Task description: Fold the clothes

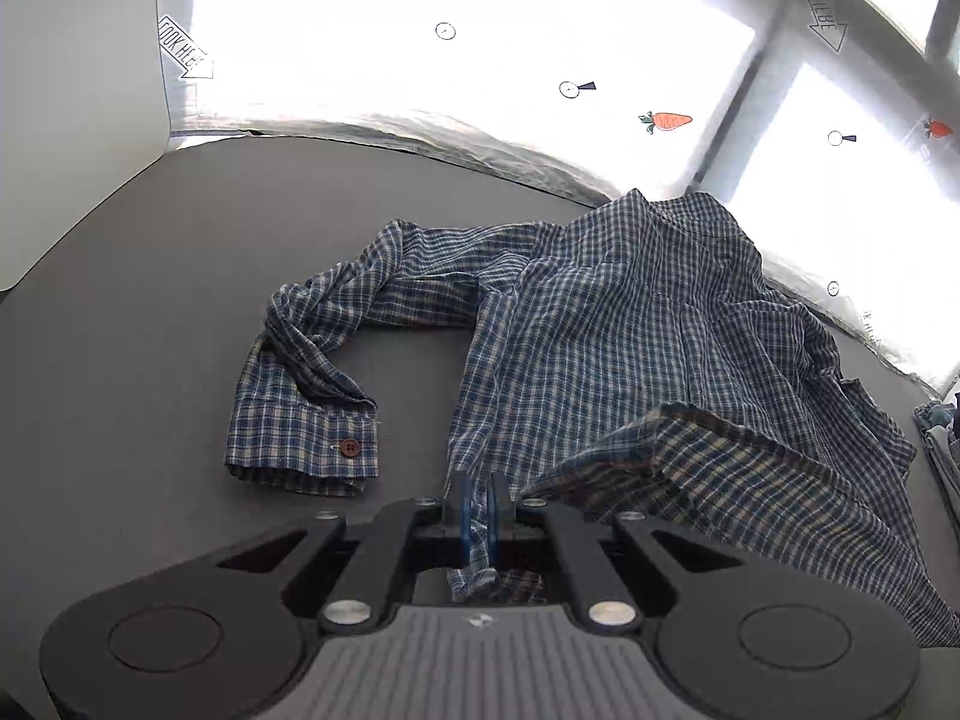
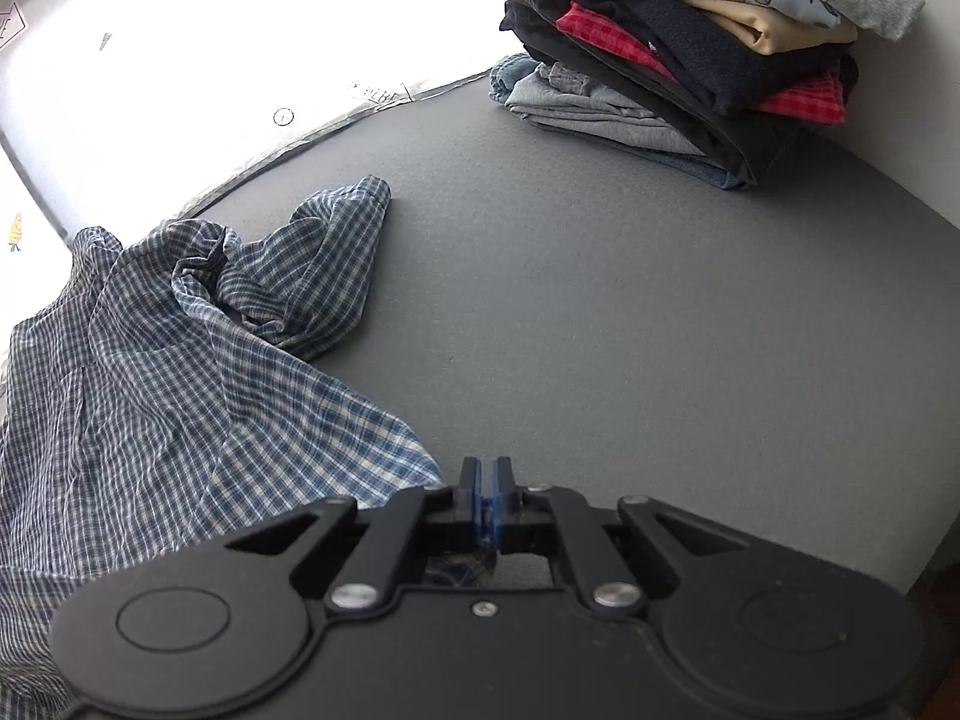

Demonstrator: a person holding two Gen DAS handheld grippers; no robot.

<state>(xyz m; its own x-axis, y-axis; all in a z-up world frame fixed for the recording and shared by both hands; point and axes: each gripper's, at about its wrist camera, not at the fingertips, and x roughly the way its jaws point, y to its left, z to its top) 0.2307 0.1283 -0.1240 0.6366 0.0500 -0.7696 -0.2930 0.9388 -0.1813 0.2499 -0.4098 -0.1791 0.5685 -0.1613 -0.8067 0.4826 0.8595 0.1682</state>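
A blue and white checked shirt (image 1: 630, 324) lies crumpled on the grey table (image 1: 150, 312). One sleeve curls out to the left and ends in a cuff with a brown button (image 1: 349, 449). My left gripper (image 1: 477, 495) is shut on the shirt's near hem, and cloth hangs between and behind its blue pads. In the right wrist view the same shirt (image 2: 150, 372) spreads over the left side, its other sleeve bunched toward the middle. My right gripper (image 2: 486, 477) is shut on a corner of the shirt's hem; dark checked cloth shows just behind the pads.
A stack of folded clothes (image 2: 690, 54) stands at the table's far right, with grey, black, red, tan and printed pieces. A bright white printed sheet (image 1: 480, 48) runs along the far edge. Bare grey table (image 2: 630, 330) lies between the shirt and the stack.
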